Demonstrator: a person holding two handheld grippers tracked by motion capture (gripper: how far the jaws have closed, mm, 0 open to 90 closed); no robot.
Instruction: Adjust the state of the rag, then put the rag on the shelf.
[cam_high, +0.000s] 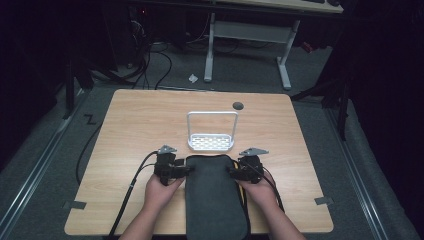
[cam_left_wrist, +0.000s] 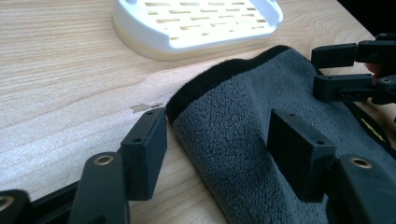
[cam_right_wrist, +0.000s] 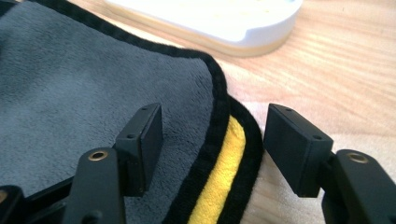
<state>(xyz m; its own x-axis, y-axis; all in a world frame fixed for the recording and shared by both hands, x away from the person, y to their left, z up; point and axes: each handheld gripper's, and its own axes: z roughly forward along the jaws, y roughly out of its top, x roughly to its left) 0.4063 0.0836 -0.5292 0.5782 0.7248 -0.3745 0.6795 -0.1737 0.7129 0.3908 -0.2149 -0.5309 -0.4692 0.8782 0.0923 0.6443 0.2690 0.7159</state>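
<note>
Dark floor and trailing cables ring a pale wooden surface (cam_high: 130, 130) seen from the high view, with a desk frame standing across the top of the frame. A grey fleece cloth (cam_high: 216, 197) with black trim lies folded lengthwise in the lower centre, its near end hanging over the front edge of the surface and a yellow underlayer (cam_right_wrist: 219, 182) peeking out along its right side. Just beyond its far end sits a white slotted rack (cam_high: 211, 142) with a tall hoop handle, and a small dark disc (cam_high: 238, 105) lies farther back. The left tool (cam_high: 176, 170) is at the cloth's far left corner and the right tool (cam_high: 241, 172) at its far right corner; each gripper view shows the jaws spread wide, straddling the hem with nothing pinched between them. Judging from this, the work seems to be at its start: both tools look placed for a grasp of the two far corners, but no grasp is made and the cloth lies flat, so closing, lifting and whatever folding or spreading follows remain to be done.
</note>
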